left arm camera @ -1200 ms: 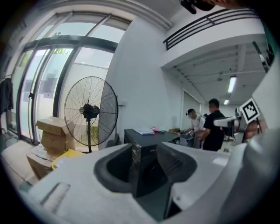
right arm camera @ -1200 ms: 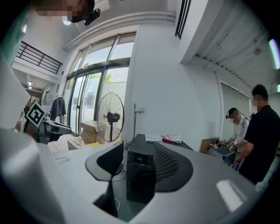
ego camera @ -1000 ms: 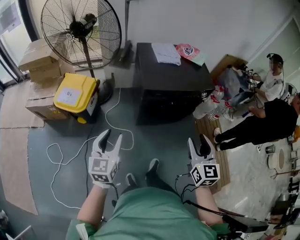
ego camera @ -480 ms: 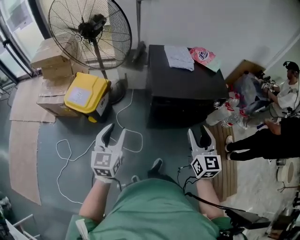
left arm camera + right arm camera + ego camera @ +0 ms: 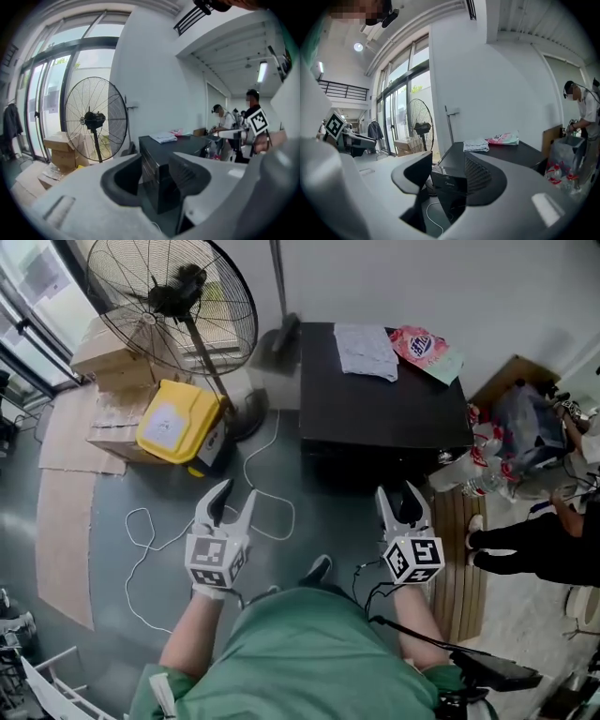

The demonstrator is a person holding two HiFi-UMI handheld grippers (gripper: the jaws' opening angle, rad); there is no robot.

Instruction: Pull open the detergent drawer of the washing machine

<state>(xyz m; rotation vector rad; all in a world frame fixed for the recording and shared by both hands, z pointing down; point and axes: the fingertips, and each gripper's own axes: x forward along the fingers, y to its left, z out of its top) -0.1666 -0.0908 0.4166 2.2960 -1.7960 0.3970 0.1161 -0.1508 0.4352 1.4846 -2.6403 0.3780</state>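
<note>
While the left claw (image 5: 234, 491) and right claw (image 5: 398, 495) gape empty, the washing machine (image 5: 375, 399) logo (image 5: 449, 184) is unreadable.

A green top (image 5: 309, 657) is worn. The left gripper (image 5: 234, 493) and the right gripper (image 5: 398, 493) are built alike: a pale grey-white shell is drawn out into two tapering fingers (image 5: 212, 510), and these are lined in black on their inner faces. Seen close in the gripper views, the pads (image 5: 187, 174) are black and set in rounded recesses, and one pad of each pair is finely ribbed. A white cube (image 5: 214, 563) printed with black square markers is fitted behind each pair of fingers. Thin black cables (image 5: 367, 596) are looped below the right gripper's cube.
</note>
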